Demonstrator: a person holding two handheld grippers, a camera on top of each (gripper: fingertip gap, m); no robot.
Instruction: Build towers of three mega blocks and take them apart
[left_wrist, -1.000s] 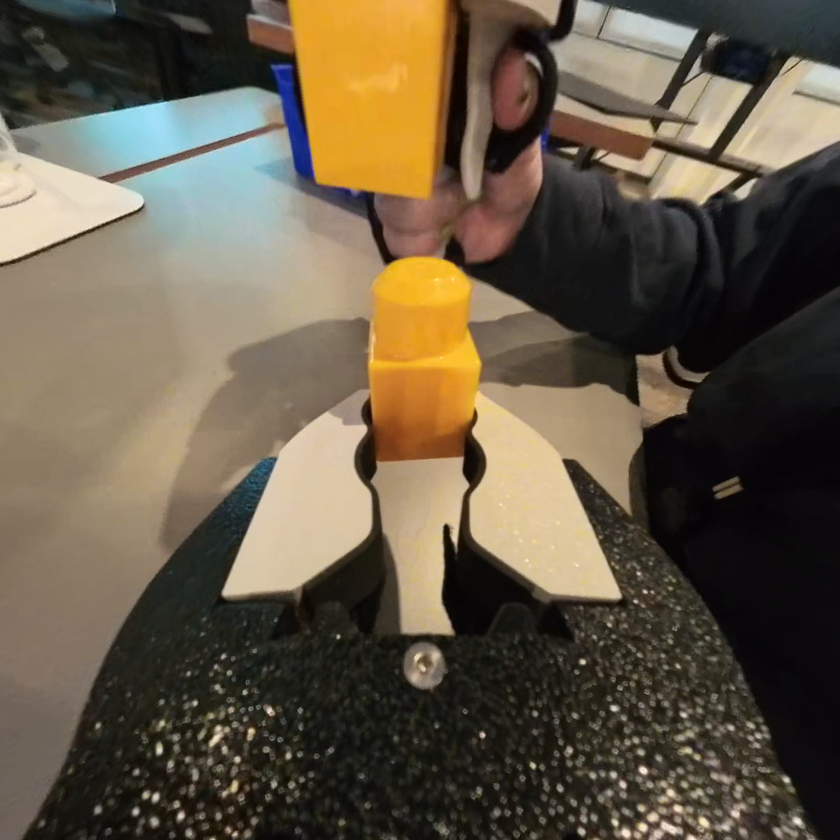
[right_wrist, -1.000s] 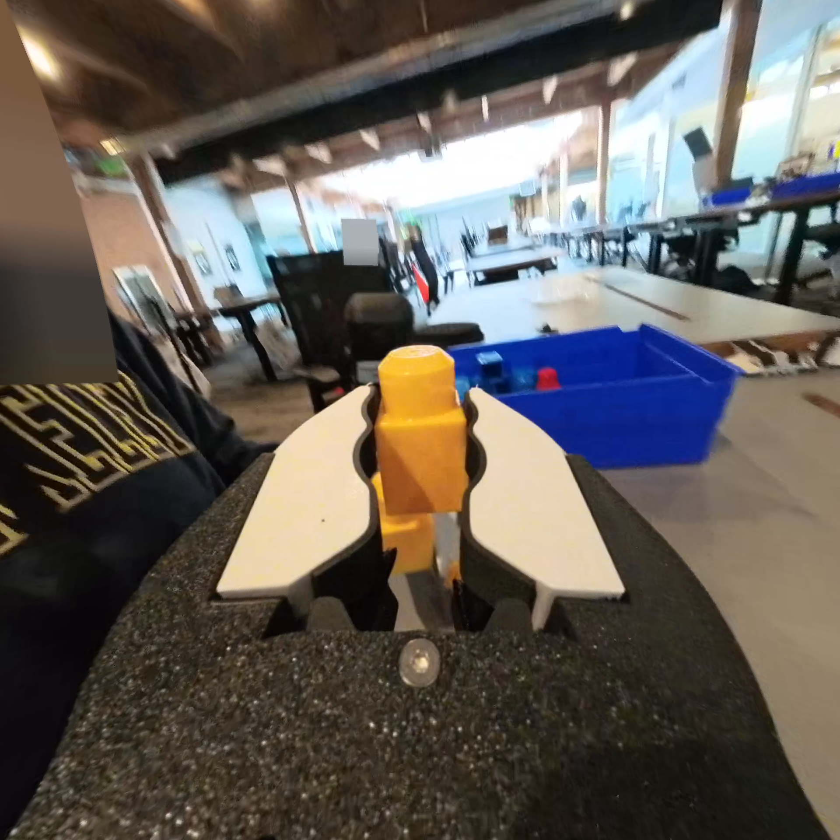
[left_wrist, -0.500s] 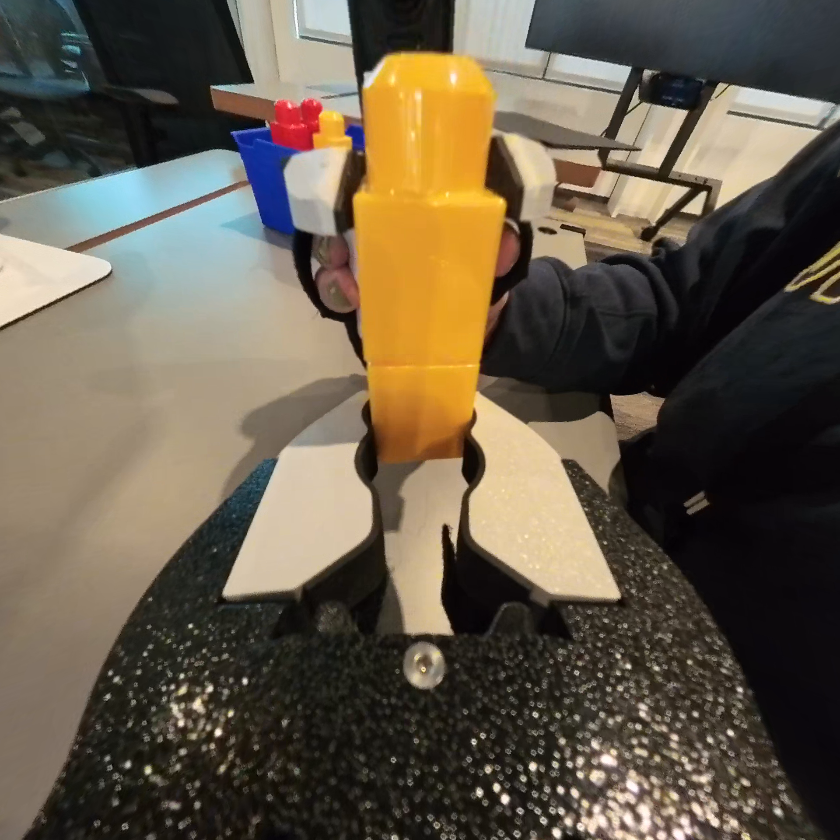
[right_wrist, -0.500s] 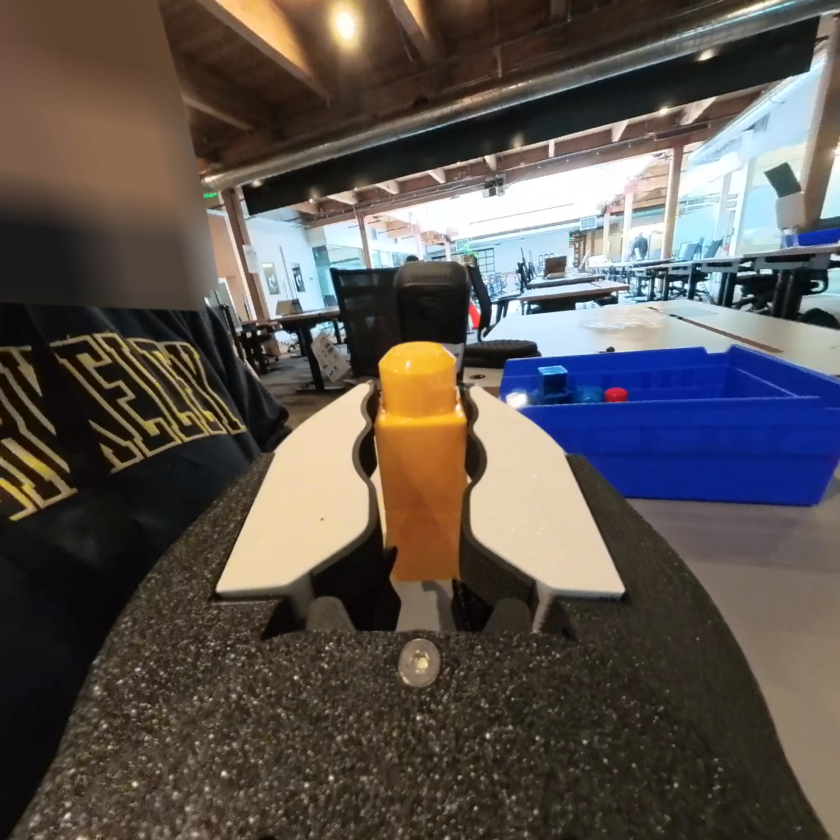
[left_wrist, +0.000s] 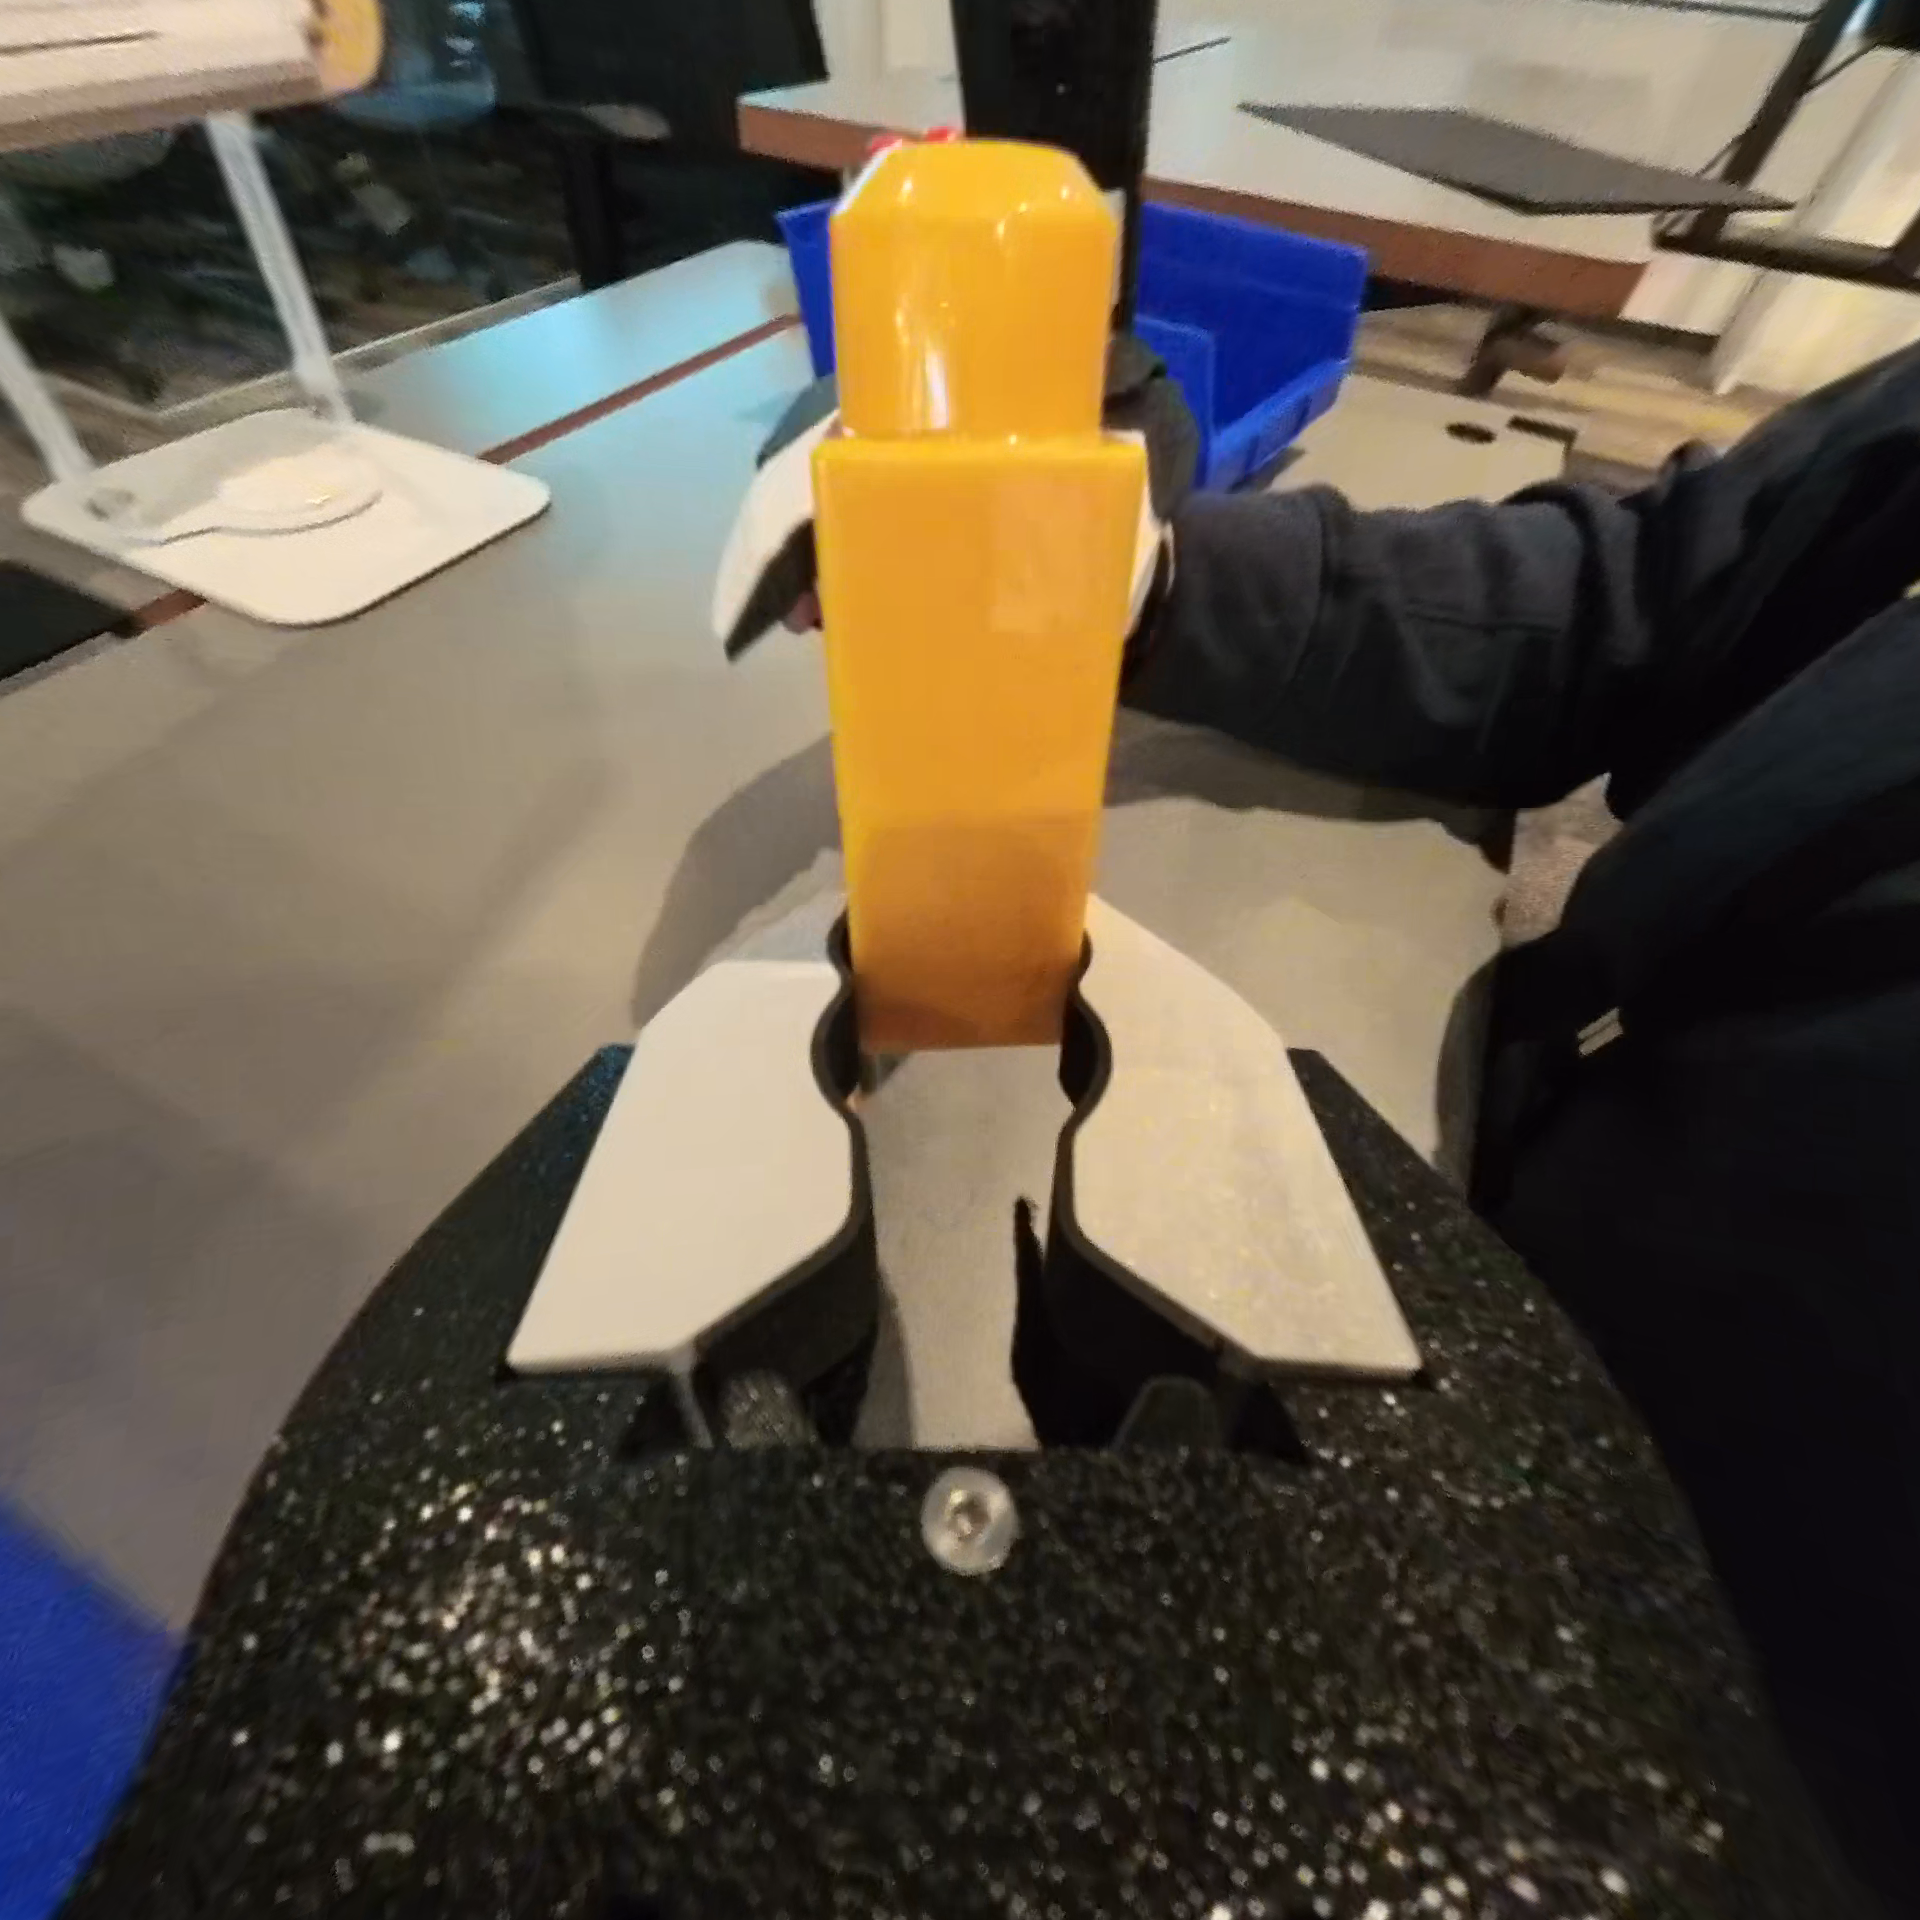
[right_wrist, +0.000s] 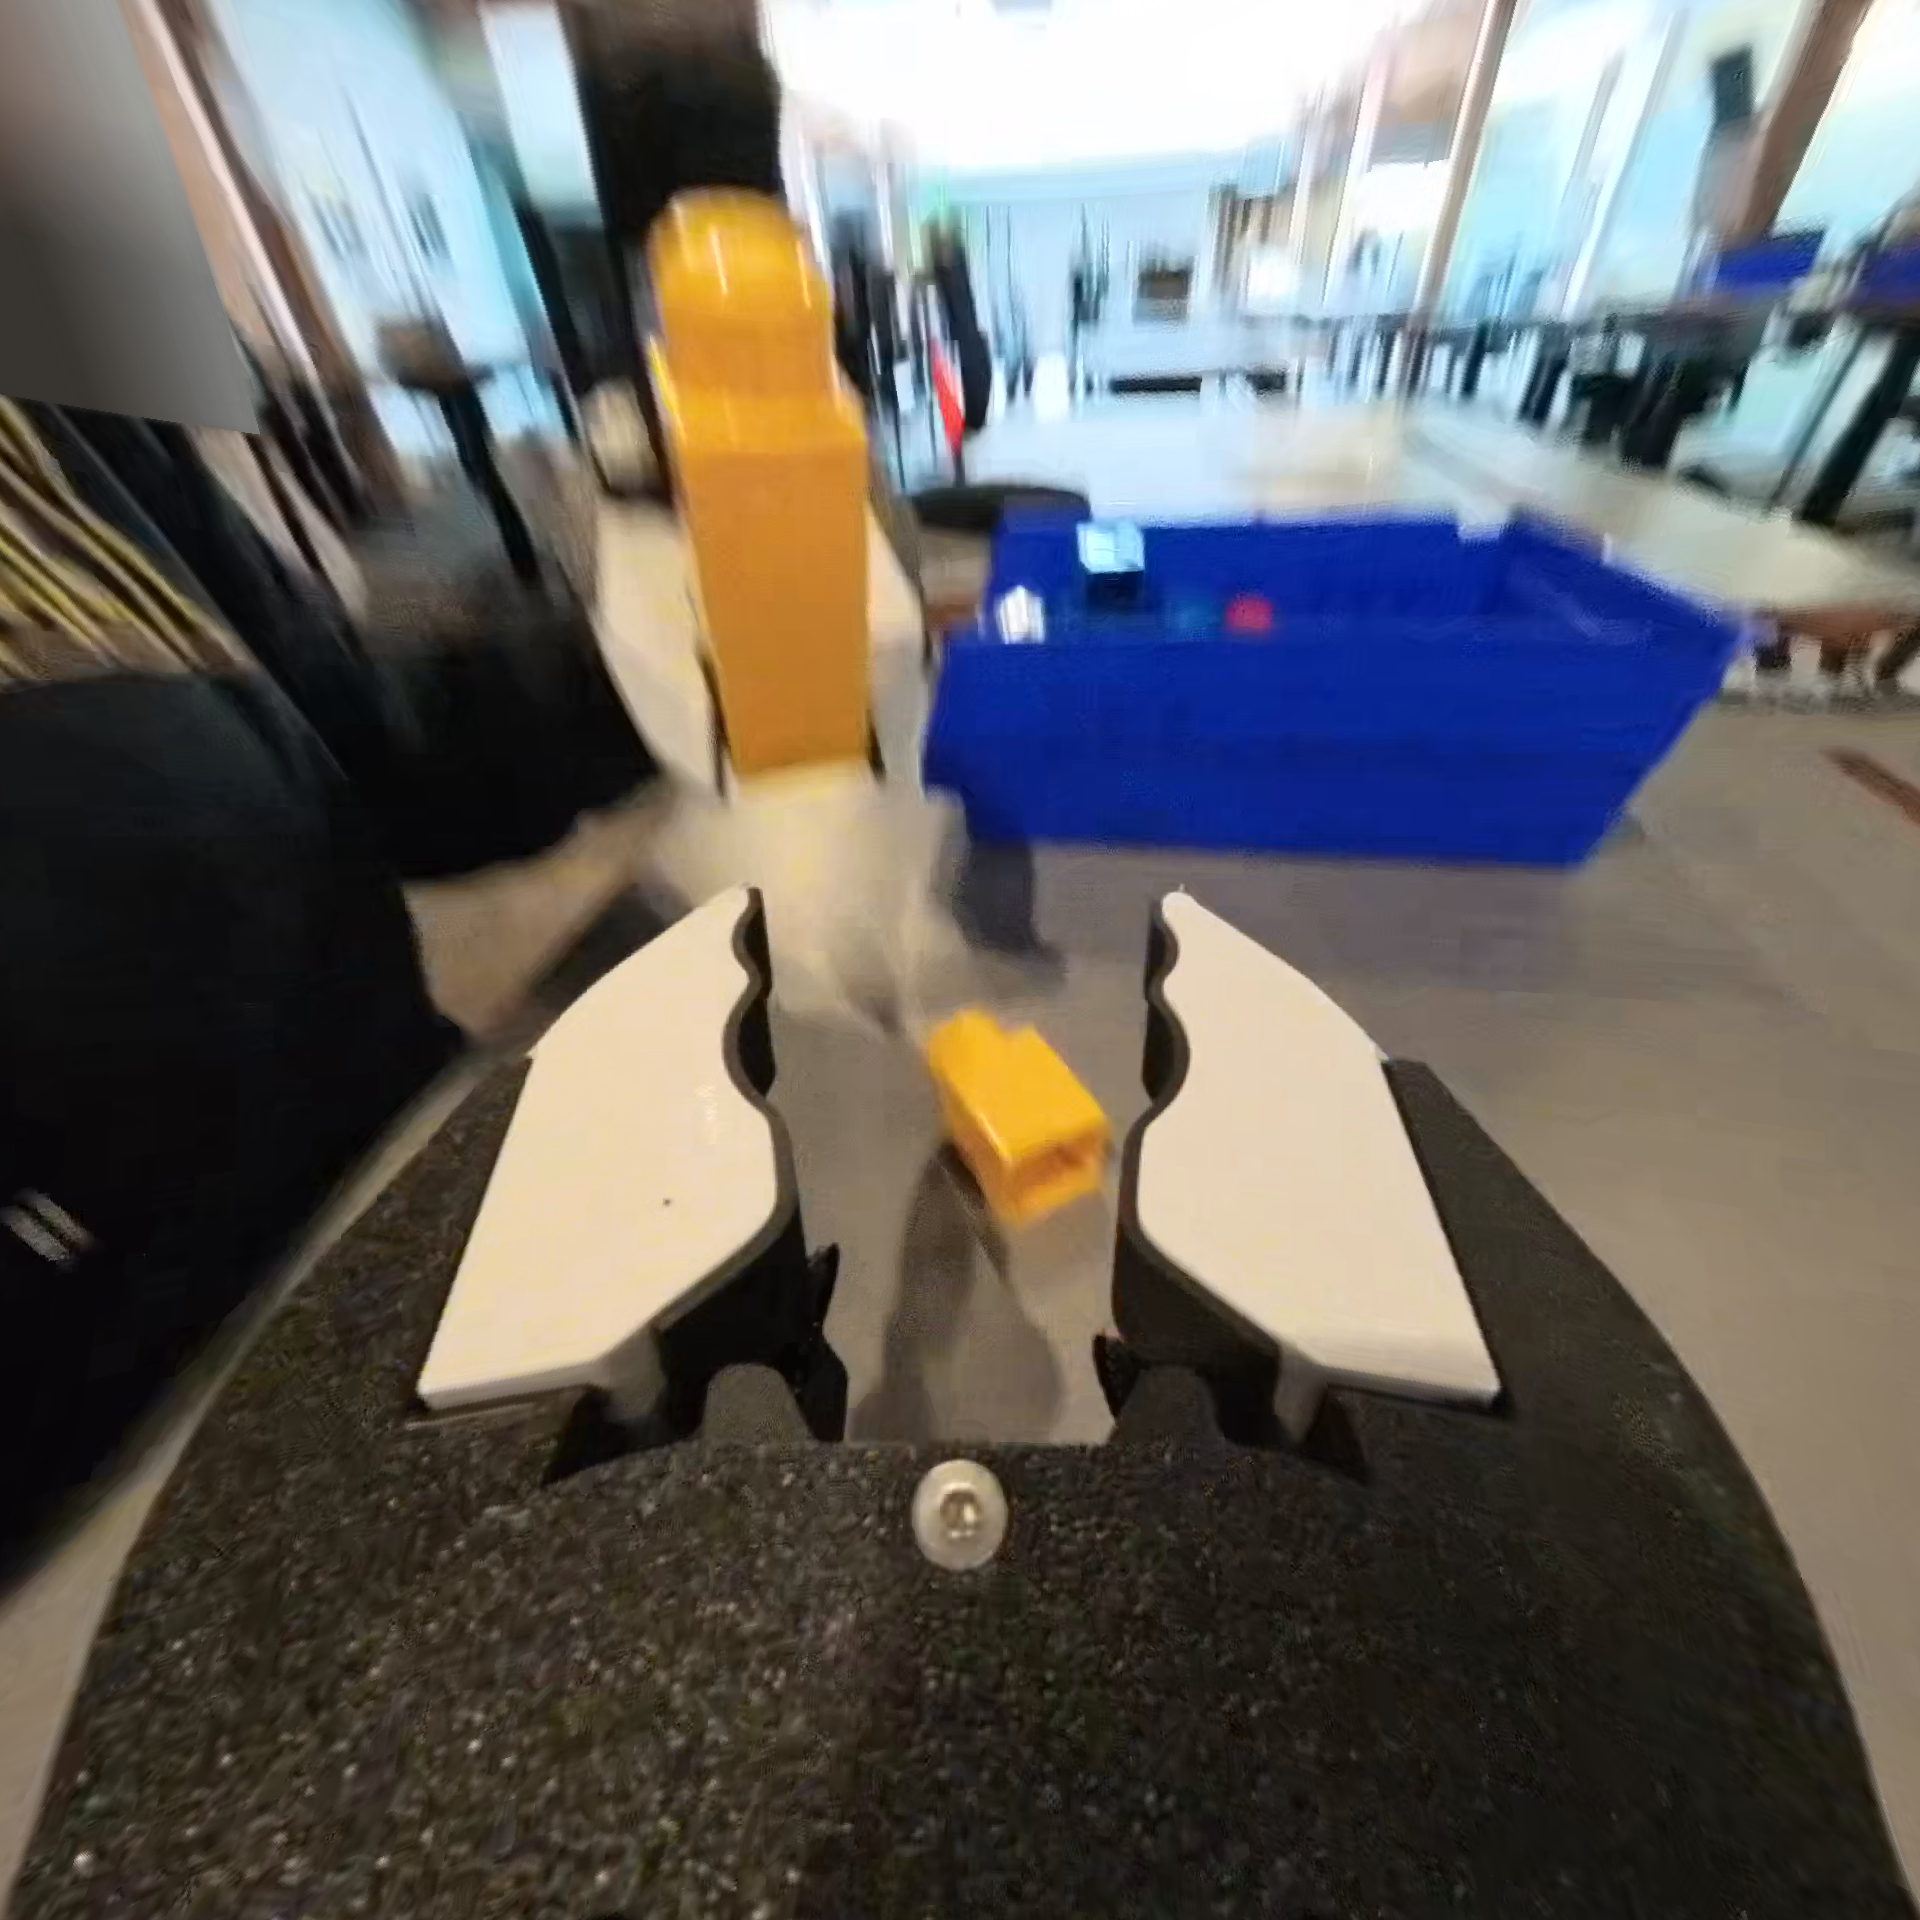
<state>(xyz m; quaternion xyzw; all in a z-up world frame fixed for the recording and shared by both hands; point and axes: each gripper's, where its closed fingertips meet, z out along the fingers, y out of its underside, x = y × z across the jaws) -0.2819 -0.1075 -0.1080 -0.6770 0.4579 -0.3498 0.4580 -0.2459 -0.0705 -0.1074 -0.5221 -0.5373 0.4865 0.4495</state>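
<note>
My left gripper (left_wrist: 961, 977) is shut on the bottom of a yellow block stack (left_wrist: 971, 623), two blocks joined, held upright above the grey table (left_wrist: 312, 883). The stack also shows in the right wrist view (right_wrist: 764, 540), ahead and to the left, blurred. My right gripper (right_wrist: 956, 935) is open and empty; in the left wrist view it shows partly behind the stack (left_wrist: 769, 561). A single yellow block (right_wrist: 1018, 1127) lies on its side on the table, seen between the right gripper's fingers.
A blue bin (right_wrist: 1299, 696) with a few small blocks stands on the table beyond the right gripper; it also shows behind the stack in the left wrist view (left_wrist: 1247, 343). A white flat base (left_wrist: 291, 520) sits far left. A person's dark sleeve (left_wrist: 1455, 644) is at right.
The right gripper pressed its yellow block onto the left gripper's block, then let go, opened and pulled back. The left gripper holds the joined stack.
</note>
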